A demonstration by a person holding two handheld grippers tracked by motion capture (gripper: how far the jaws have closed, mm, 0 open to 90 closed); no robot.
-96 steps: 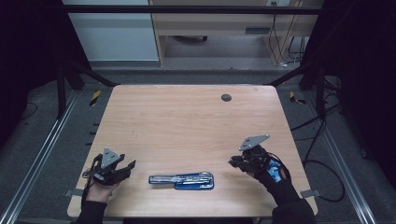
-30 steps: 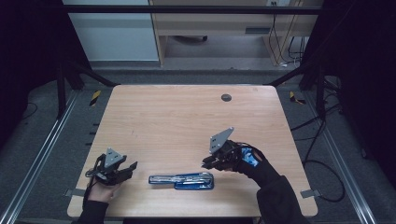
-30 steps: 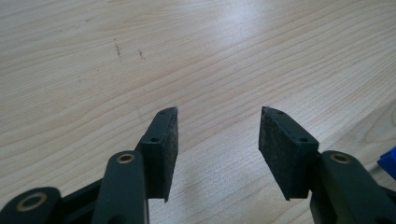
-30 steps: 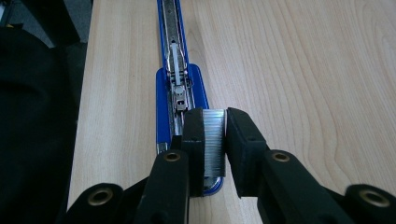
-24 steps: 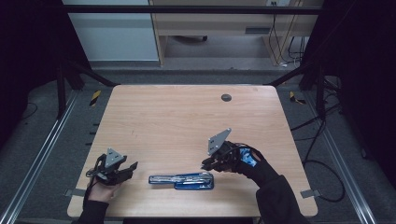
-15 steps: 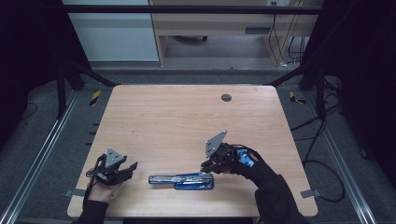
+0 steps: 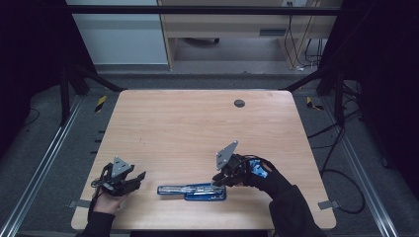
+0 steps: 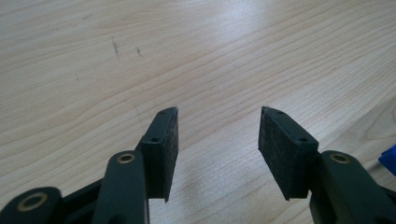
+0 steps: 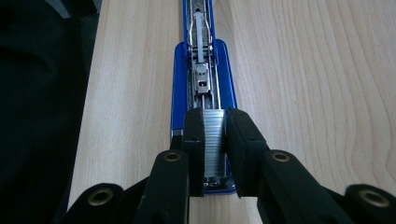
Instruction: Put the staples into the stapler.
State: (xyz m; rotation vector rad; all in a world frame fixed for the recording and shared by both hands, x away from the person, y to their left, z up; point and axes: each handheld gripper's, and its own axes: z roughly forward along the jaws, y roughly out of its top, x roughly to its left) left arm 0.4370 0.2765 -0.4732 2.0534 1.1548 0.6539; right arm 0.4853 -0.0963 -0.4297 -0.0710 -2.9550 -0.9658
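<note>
A blue stapler [image 7: 192, 191] lies opened out flat near the table's front edge, its metal staple channel [image 9: 201, 70] facing up. My right gripper [image 7: 216, 181] hovers over the stapler's right end. In the right gripper view its jaws [image 9: 215, 126] are shut on a silver strip of staples [image 9: 215, 142], held just above the rear of the channel. My left gripper [image 7: 137, 178] rests at the front left of the table, apart from the stapler. In the left gripper view it [image 8: 217, 135] stands open over bare wood, and a blue corner of the stapler [image 8: 388, 159] shows at the right edge.
A dark round grommet [image 7: 239, 103] sits in the wooden table [image 7: 197, 128] near its far edge. Metal frame rails [image 7: 44, 163] run along both sides. Cables [image 7: 341, 148] trail on the floor at the right.
My right gripper has moved left from the table's front right and come down over the stapler's right end. The left gripper and the stapler have stayed in place.
</note>
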